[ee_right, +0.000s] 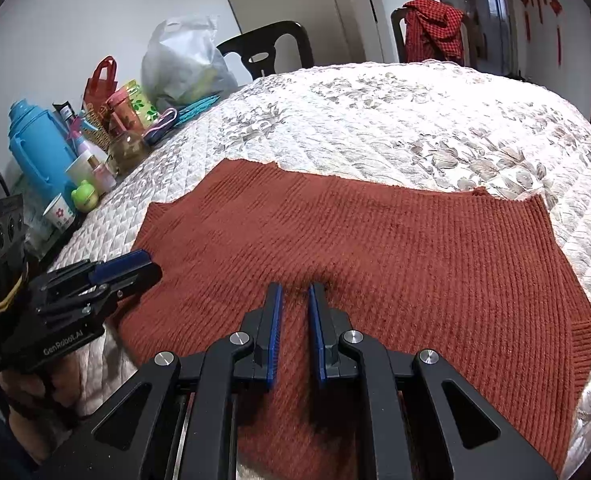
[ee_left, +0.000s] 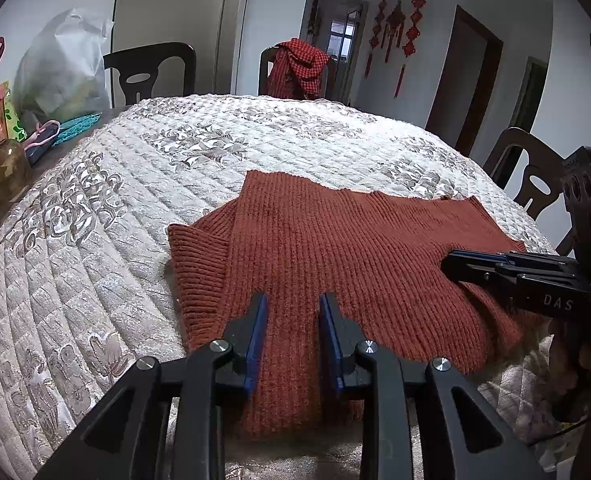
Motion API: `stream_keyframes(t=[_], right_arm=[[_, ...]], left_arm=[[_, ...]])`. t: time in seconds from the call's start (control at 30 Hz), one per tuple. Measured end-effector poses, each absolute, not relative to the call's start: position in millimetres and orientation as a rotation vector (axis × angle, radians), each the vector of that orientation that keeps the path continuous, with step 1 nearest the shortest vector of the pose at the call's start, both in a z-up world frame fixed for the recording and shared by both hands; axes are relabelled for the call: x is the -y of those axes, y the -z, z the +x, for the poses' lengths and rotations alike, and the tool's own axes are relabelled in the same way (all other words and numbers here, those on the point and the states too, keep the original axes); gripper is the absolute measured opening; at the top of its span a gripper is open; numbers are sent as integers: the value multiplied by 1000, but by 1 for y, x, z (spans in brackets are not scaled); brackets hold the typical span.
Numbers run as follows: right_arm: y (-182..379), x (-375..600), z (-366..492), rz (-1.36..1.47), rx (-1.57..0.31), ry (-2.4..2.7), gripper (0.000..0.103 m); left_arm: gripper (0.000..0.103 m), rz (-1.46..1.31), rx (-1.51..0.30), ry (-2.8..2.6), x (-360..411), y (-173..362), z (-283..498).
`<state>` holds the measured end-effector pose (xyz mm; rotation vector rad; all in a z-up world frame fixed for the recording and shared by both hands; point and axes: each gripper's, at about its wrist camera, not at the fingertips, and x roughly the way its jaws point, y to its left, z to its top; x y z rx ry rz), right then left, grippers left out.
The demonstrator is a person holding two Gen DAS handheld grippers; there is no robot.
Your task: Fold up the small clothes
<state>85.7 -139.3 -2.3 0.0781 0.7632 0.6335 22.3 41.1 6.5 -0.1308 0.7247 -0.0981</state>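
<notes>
A rust-red ribbed knit sweater [ee_left: 335, 240] [ee_right: 395, 240] lies spread flat on the quilted floral table cover [ee_left: 175, 152] [ee_right: 415, 120], one sleeve folded in at its left side. My left gripper [ee_left: 293, 300] [ee_right: 151, 266] hovers over the sweater's near left part. Its jaws stand a little apart with flat knit showing between them, not pinched. My right gripper [ee_right: 295, 288] [ee_left: 449, 266] sits at the near right part, jaws almost together. The knit puckers at their tips, so it is shut on the sweater. A hand holds each gripper's handle.
Clutter lines the table's left edge: a blue thermos [ee_right: 39, 152], bottles and cups, a red bag and a grey plastic bag [ee_right: 183, 68] [ee_left: 63, 72]. Dark chairs [ee_left: 151, 72] ring the table; one at the far side bears a red checked cloth [ee_left: 299, 66] [ee_right: 435, 28].
</notes>
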Motion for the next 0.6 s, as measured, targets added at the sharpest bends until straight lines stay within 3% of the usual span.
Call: stream_keyframes(t=[0.6], right_arm=[[0,135,52,3,-750,-565,18]], left_arm=[[33,-130,-722,107,-40,-6,22]])
